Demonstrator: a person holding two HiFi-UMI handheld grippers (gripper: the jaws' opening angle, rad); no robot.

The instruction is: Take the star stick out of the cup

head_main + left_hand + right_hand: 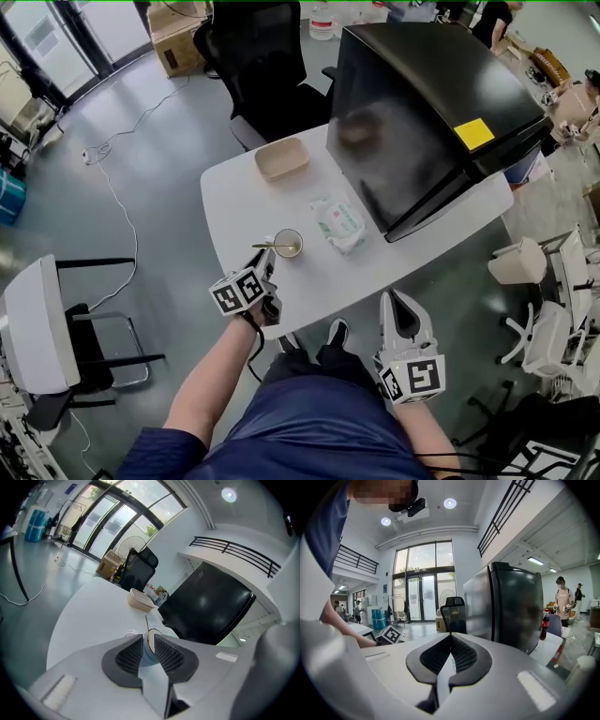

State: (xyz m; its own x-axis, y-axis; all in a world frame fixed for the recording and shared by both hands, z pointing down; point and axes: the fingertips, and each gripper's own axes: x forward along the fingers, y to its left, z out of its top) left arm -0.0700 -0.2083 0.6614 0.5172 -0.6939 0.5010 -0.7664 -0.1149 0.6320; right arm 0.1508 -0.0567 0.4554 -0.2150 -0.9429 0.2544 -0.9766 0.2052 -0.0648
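Extraction not begun: stick (267, 247) in cup (292, 236) on tabletop (234, 197), left tongs (149, 641) clamped on cup wall (steadying, presumably), right tongs (450, 637) together, empty, well apart; grasp and lift outstanding.

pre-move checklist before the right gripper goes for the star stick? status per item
1. Cup steadied: ok, left gripper jaws clamp its wall.
2. Star stick in the cup: ok, it leans out over the rim.
3. Right gripper empty: ok, nothing between the jaws.
4. Right gripper open for the grasp: not ok, jaws together.
5. Packet clear of the cup: ok, lies apart beside it.
6. Which end of the stick carries the star: cannot tell.
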